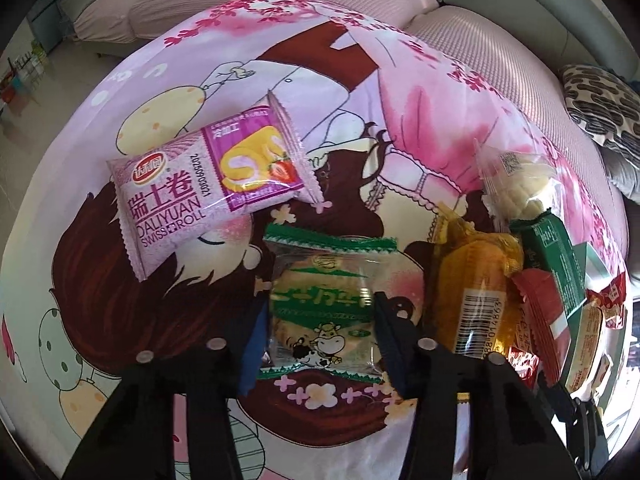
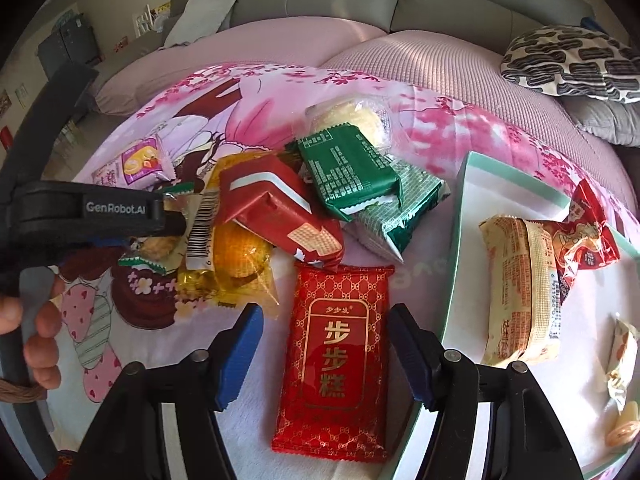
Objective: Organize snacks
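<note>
Red cake packet (image 2: 334, 360) lies between my right gripper (image 2: 326, 356) fingers, spread apart, untouched.
Left gripper (image 1: 320, 320) brackets the light, crinkly cow-print biscuit packet (image 1: 324, 316) at twelve o'clock; grip unclear.

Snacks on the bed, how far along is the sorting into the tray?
Started only. The tray holds a cream cake pack, a red-wrapped candy and a few small sweets. The left gripper straddles the green-edged cookie pack; the right gripper straddles the red cake pack. The pile and the Swiss roll remain.
</note>
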A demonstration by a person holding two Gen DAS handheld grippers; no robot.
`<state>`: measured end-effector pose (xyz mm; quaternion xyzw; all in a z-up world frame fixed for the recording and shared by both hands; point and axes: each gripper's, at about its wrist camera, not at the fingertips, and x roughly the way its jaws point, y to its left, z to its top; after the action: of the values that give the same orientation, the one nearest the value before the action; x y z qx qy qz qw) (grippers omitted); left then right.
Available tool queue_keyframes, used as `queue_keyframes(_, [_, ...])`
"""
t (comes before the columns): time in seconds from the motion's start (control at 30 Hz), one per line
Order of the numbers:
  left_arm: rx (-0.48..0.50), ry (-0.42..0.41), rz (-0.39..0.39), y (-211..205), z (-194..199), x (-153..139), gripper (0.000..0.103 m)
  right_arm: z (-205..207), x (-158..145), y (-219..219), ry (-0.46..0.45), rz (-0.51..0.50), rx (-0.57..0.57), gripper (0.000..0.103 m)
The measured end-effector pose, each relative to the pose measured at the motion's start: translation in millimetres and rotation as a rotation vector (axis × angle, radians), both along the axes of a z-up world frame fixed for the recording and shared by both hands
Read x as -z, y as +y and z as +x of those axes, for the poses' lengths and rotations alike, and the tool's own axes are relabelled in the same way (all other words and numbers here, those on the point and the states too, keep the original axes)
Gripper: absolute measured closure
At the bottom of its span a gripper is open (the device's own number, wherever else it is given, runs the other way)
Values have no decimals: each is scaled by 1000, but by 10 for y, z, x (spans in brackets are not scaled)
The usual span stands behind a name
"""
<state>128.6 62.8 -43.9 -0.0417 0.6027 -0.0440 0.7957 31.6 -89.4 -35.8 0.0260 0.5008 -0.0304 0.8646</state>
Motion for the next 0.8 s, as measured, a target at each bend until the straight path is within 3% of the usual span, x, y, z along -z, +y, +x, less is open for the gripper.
queue_keyframes(0.27, [99, 11, 21, -178, -161, -1, 52, 73, 47, -28, 5, 16, 22, 35])
queue_keyframes(0.43, [112, 13, 37, -269, -183, 12, 52, 49, 53, -5, 24, 17, 18, 35])
queue_keyframes(0.63, [111, 20, 34, -254, -197, 5, 52, 23, 47, -18, 38, 79, 19, 34])
queue_keyframes(0.73, [114, 21, 36, -217, -207, -12, 52, 12, 68, -51, 50, 179, 15, 34])
queue_keyframes(0.8, [116, 22, 37, -209, -198, -1, 52, 8, 71, -26, 55, 161, 12, 34])
